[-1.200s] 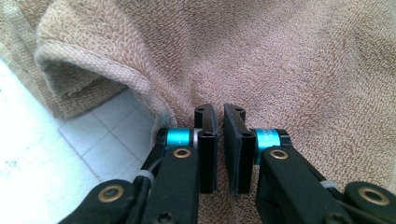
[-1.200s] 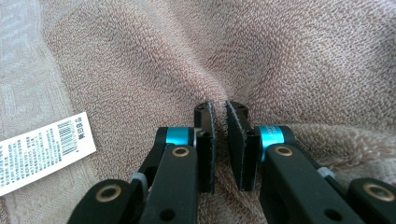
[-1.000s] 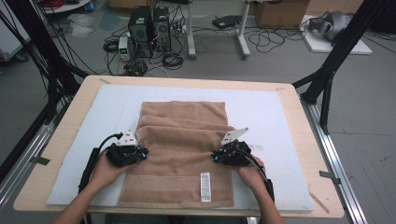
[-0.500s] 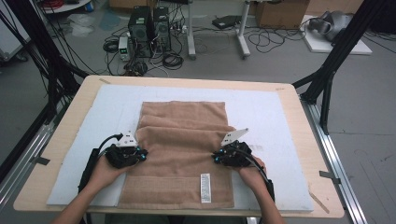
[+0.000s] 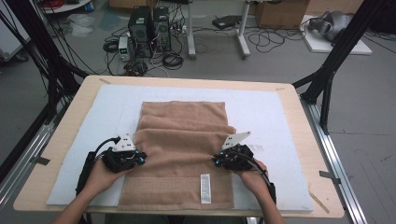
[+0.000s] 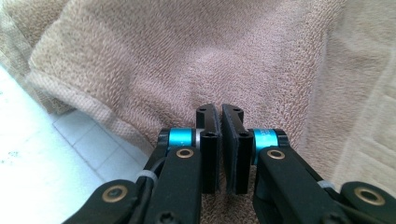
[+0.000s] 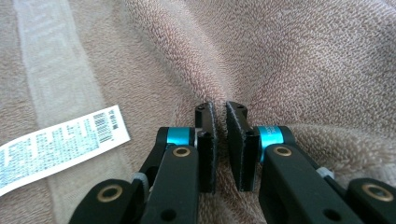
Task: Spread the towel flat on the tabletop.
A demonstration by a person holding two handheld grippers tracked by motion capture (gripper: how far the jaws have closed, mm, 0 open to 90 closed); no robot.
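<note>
Towel (image 5: 183,149) lies brown and rumpled at the centre of the high view, on a pale sheet (image 5: 271,116) that covers the desk (image 5: 65,116), its far half bunched into ridges and its near hem flat toward the bottom of the frame. That view places the left gripper (image 5: 140,158) at the towel's left edge and the right gripper (image 5: 215,161) at its right edge, each in a hand, but it is too distant to show the jaws. The left gripper view shows them: the left gripper (image 6: 219,122) is nearly closed, pinching a raised fold of terry cloth, with the pale sheet at lower left. The right gripper view shows the right gripper (image 7: 220,119) likewise clamped on a fold, with a white care label (image 7: 56,142) at left, cut off by the frame's edge. Its print is too small to read. Beyond the desk, in the upper part of the high view, computer towers (image 5: 149,25) and tangled cables (image 5: 177,58) sit on the floor.
</note>
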